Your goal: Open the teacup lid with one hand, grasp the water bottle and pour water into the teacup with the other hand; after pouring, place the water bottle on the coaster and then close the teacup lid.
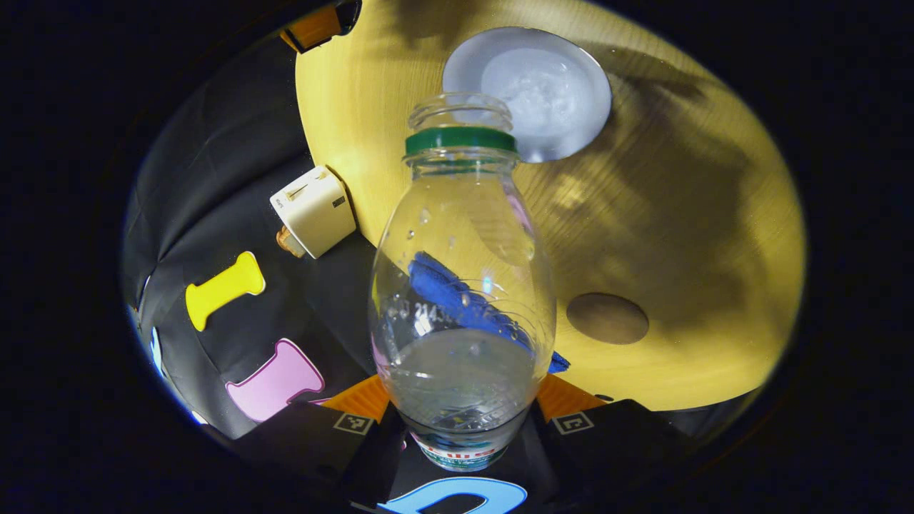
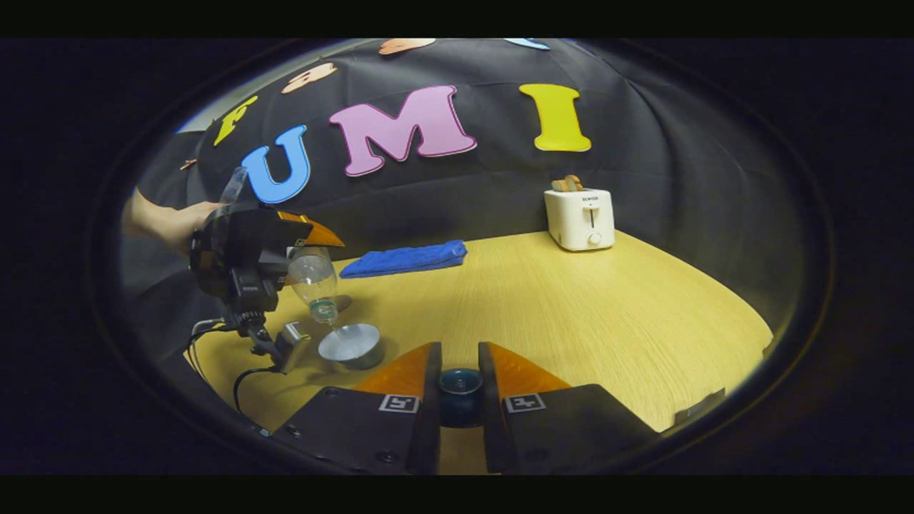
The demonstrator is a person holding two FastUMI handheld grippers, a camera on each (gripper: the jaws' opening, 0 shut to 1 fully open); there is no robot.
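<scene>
Pouring step, item by item: you hold the water bottle [image 1: 463, 285] in the left tongs [image 1: 463, 421], both fingers pressed on its lower body, neck tipped down toward the open teacup [image 1: 532, 89] on the desk [image 1: 685, 235]. Keep the mouth over the middle of the cup, not its near rim, and raise the tilt slowly, since the remaining water sits low near the base and, by my judgement, may arrive in a gulp. Hold the grip firm; the clear plastic looks thin and could flex or slip. In the right gripper view the bottle [image 2: 314, 280] hangs just above the cup [image 2: 350, 344], and a thin stream seems to join them, though it is too fine to be sure. Bottle: clear, uncapped, green ring below the threads, droplets inside, label at the base. Cup: pale, round, open, with what looks like water inside. Lid: the right tongs [image 2: 459, 389] are closed on a small dark knob, presumably the teacup lid [image 2: 459, 382], held well clear; keep it there. Coaster [image 1: 607, 318]: brown disc, bare, near the cup, awaiting the bottle. Also present: blue cloth [image 2: 403, 258], white toaster [image 2: 579, 218].
</scene>
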